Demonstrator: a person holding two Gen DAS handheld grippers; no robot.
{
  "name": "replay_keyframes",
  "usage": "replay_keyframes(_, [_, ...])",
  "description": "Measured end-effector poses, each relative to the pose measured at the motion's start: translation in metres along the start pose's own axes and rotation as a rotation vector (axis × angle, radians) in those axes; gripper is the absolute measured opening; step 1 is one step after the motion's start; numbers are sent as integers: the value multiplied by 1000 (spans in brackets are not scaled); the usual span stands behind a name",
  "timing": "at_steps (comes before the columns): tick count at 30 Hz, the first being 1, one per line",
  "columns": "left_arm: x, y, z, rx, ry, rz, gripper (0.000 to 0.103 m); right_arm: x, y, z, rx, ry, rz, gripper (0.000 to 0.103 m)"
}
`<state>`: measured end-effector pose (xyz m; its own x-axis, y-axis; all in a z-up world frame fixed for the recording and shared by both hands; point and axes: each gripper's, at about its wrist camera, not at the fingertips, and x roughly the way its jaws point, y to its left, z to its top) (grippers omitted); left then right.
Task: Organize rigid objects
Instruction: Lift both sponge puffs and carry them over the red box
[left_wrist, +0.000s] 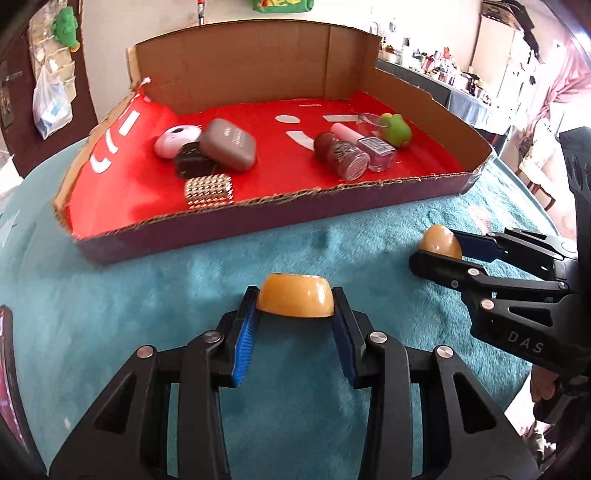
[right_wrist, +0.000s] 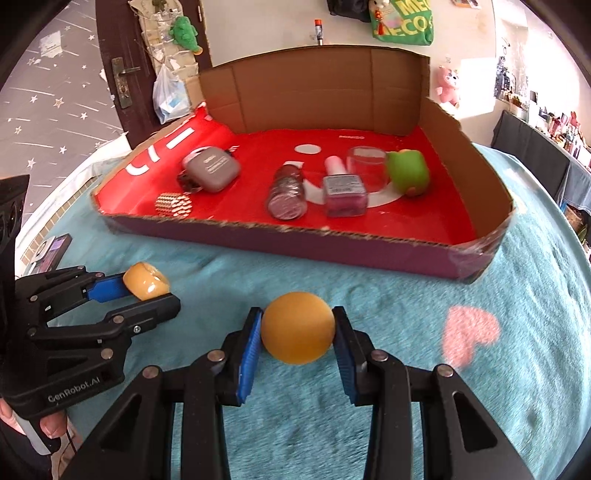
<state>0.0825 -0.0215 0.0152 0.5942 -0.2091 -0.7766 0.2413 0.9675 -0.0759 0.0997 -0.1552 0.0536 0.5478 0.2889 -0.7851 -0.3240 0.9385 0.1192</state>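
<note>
Orange ball (right_wrist: 298, 328), smooth and round, sits squeezed between the blue ribbed pads of the right claw (right_wrist: 297, 334) at lower centre of the right wrist view, held above the fuzzy teal cover of the tabletop (right_wrist: 424, 387). In the lower left of that view the left claw (right_wrist: 147, 291) is clamped on an amber ring-shaped piece (right_wrist: 146, 285), glossy and hollow through its middle; the left wrist view shows it as a dome-sided band (left_wrist: 295, 300) pinched across its width.

Both pieces seem lifted for carrying to the cardboard box (right_wrist: 280, 236), whose low front wall eases entry. Its red liner already holds like with like: a grey rounded case (right_wrist: 212, 172) and studded metallic cylinder (right_wrist: 173, 204) left of centre; glitter jar (right_wrist: 287, 195), nail polish bottle (right_wrist: 345, 192), clear cup (right_wrist: 366, 162) and green rubbery toy (right_wrist: 408, 173) to the right.
</note>
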Motion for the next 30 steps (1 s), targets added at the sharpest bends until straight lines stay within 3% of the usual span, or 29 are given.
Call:
replay_keyframes(12, [-21, 12, -8, -30, -23, -3, 36, -7, 18, -3, 2, 29, 117, 40])
replay_keyframes(30, [-54, 0, 14, 1, -120, -57, 36, -33, 13, 22, 1, -49, 143, 40])
